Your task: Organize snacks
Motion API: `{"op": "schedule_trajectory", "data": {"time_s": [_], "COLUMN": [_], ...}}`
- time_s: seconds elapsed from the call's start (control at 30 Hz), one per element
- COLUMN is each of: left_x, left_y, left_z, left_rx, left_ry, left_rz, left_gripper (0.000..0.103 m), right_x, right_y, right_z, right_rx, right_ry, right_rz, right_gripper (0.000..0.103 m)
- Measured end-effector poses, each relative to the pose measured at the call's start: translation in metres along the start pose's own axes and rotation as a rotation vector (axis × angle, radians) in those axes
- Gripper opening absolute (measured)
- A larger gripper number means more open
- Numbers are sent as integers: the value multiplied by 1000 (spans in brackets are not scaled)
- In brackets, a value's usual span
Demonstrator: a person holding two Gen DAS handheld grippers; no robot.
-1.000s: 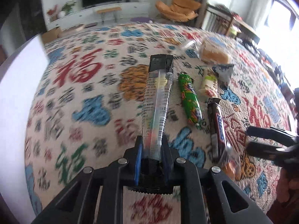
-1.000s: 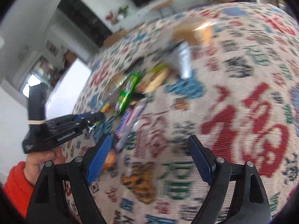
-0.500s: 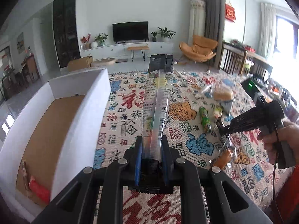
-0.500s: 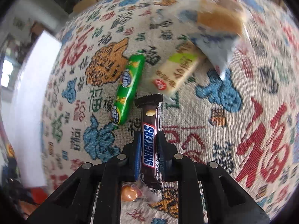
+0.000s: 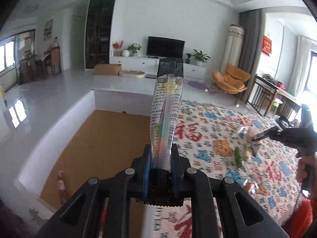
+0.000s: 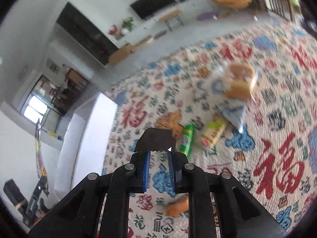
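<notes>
Both grippers have risen since the earlier frames: the left one now hangs over the box instead of the patterned cloth, and the right one has closed on the Snickers bar and lifted it off the cloth.

Left wrist view: the left gripper (image 5: 159, 170) stays clamped on a long clear-wrapped candy packet (image 5: 165, 117) with a black end, which stands out along the fingers above the white-walled cardboard box (image 5: 59, 130). A couple of snacks lie in the box's near corner. To the right, a hand (image 5: 306, 166) holds the right gripper (image 5: 265, 133) over the cloth (image 5: 208, 130).

Right wrist view: the right gripper (image 6: 158, 166) has its blue pads drawn together on the Snickers bar (image 6: 155, 139), whose dark serrated end sticks up past the fingertips. Below, on the cloth, lie a green candy roll (image 6: 187, 140), a cream-coloured bar (image 6: 215, 131), a bagged bun (image 6: 238, 81) and a small orange sweet (image 6: 177, 209).
</notes>
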State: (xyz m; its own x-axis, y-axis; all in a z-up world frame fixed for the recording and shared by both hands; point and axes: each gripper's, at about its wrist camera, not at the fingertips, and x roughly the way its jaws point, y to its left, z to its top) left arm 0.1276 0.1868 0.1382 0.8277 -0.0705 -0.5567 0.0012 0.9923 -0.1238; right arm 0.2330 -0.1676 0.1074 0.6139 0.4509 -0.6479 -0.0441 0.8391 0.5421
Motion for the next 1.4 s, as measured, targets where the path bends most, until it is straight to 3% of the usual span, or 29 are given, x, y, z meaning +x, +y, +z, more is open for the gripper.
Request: {"op": "schedule_trajectory", "data": {"time_s": [0.17,0.33,0.57,0.77,0.8,0.9,0.97,1.0,1.03,1.1,1.2,1.4], "left_x": [0,-1,-2,9,11,12,14,15,18,20,7,4], "left_y": [42,82,113,129,130,126,125,125,125,122,111,74], "left_z": [2,-1,-14,-33,-35,-43,-46,-46,-46,-46,-44,-37], "left_rx": [-19,-58,-72,-97,-96,-70,-58,-57,-54,-45,-10,78], "left_ry": [6,32,73,110,113,114,114,114,126,130,55,43], "left_rz": [79,127,177,242,246,245,261,263,259,296,352,388], "left_gripper": [17,17,17,17,17,17,20,27,56,102,103,103], "right_x": [-14,-10,30,90,97,103,95,92,89,83,73,51], "right_y": [64,138,242,298,300,297,284,280,273,255,218,130], "right_z": [2,-4,-27,-54,-55,-52,-47,-45,-44,-44,-50,-78], "right_rx": [-156,-262,-327,-347,-344,-326,-336,-344,-348,-354,-354,-346], "right_ry": [-44,-4,129,257,275,267,224,216,213,204,182,134], "right_rz": [71,188,391,440,440,404,362,336,310,269,204,48], "right_gripper": [17,17,14,16,21,65,65,65,65,66,66,66]}}
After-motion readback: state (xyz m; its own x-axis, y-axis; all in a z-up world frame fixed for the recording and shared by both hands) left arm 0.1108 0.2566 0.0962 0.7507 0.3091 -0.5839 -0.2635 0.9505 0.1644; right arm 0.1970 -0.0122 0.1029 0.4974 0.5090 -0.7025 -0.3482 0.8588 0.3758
